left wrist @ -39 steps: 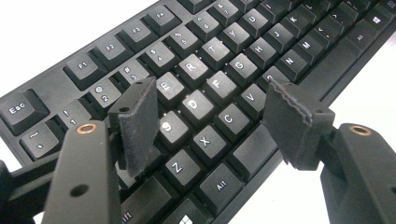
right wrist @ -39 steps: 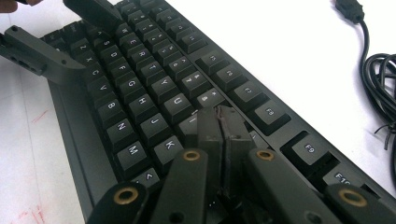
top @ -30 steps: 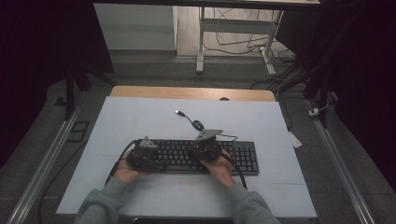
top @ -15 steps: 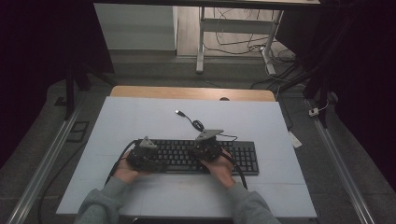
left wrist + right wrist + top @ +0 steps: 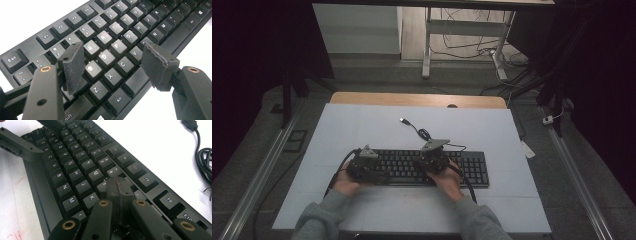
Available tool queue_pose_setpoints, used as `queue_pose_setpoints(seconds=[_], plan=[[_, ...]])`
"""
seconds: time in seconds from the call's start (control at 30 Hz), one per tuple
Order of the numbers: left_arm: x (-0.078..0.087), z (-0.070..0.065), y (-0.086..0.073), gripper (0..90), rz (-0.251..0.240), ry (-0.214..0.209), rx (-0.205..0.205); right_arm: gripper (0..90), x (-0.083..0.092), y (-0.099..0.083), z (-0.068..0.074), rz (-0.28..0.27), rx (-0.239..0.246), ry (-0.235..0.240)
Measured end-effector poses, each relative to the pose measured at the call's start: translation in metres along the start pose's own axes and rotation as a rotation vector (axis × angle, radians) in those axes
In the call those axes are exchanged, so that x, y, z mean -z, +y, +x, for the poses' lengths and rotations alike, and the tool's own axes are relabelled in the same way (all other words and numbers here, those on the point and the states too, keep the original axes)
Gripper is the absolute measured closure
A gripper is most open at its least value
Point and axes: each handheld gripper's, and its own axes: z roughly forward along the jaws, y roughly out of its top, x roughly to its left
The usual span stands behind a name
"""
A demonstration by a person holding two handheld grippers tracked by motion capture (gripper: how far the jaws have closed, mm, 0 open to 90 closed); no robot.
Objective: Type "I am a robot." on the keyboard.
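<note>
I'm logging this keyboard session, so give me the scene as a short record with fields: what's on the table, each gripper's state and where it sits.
surface: white table
main item: black keyboard, lying flat
cable: keyboard's cable, loose behind it, plug unconnected
left gripper: jaws open, over the left letter keys
right gripper: jaws shut, tips at the keys near J and K
held: nothing in either gripper

keyboard [image 5: 117, 47] ends cut off, keys under right gripper [image 5: 119, 192] hidden
</note>
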Motion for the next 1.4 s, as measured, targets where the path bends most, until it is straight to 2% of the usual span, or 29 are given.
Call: queue_pose_setpoints(seconds=[0.37,0.73,0.9,0.97,1.13,1.23,1.4], plan=[[0.001,0.001,0.000,35.4,-0.003,-0.002,0.000,89.6,0.011,0.002,-0.003,-0.046,-0.014,0.000],[0.003,0.001,0.000,35.3,-0.011,0.002,0.003,89.5,0.025,-0.004,-0.002,-0.042,-0.020,0.006],[0.004,0.001,0.000,35.5,-0.018,0.001,0.005,79.2,0.041,-0.017,-0.003,-0.034,-0.027,-0.003],[0.004,0.000,0.000,35.6,-0.021,0.000,0.003,72.9,0.049,-0.023,-0.005,-0.045,-0.046,-0.006],[0.005,-0.004,0.002,37.2,-0.046,-0.004,-0.008,61.5,0.069,-0.038,-0.009,-0.061,-0.054,-0.041],[0.006,-0.007,0.004,39.8,-0.067,-0.013,-0.015,58.0,0.079,-0.046,-0.010,-0.078,-0.063,-0.052],[0.004,-0.014,0.006,48.2,-0.085,-0.032,-0.031,55.4,0.092,-0.058,-0.010,-0.075,-0.063,-0.073]])
